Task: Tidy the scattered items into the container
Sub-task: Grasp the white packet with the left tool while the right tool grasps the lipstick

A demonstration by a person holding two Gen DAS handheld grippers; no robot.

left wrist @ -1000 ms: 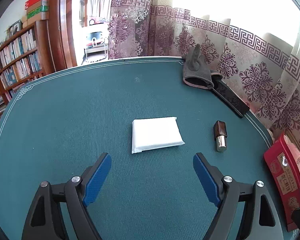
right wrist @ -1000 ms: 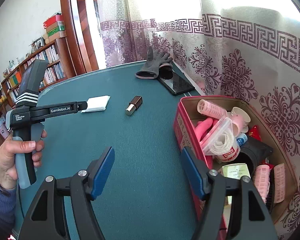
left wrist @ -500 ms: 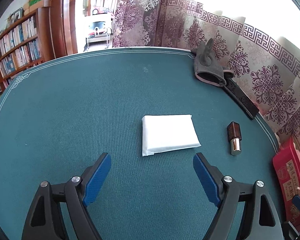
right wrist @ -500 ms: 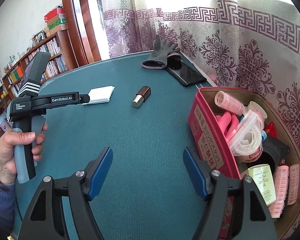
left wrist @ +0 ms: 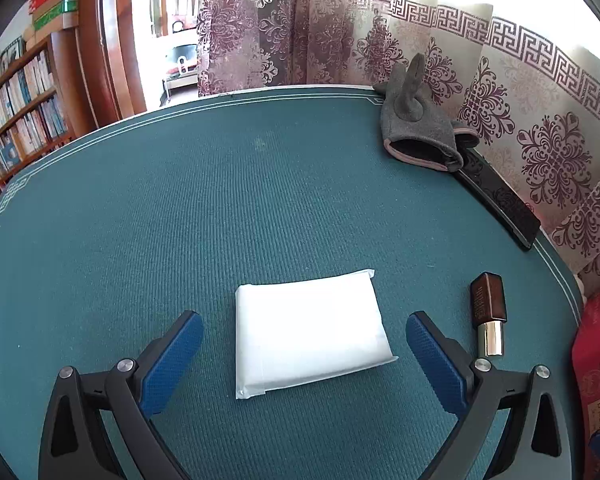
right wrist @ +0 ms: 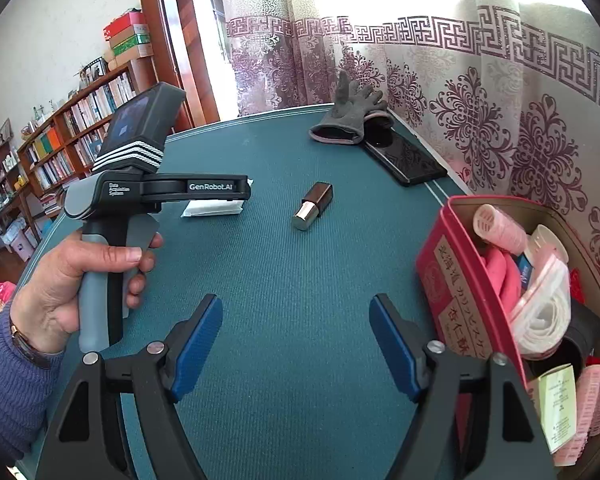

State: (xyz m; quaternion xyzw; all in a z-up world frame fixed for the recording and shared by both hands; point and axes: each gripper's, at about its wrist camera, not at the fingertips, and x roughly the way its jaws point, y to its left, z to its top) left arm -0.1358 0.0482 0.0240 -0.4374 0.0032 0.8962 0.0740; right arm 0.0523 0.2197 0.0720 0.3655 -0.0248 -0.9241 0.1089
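left hand-held gripper (left wrist: pixel 304 354) opening, right hand-held gripper (right wrist: pixel 296 340) wide

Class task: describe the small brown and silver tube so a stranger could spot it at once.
Start at the teal table and find the red box at its curtain side. On the cloth between that box and the white packet lies the lipstick, the only two-tone cylinder: dark brown cap, shiny silver base.

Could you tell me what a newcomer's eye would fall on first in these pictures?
Probably the white packet lying flat on the teal table, framed by the left gripper, whose blue fingers are opening without touching it. Next, the red box at the table's right edge, crammed with pink hair rollers, and the lipstick lying between packet and box.
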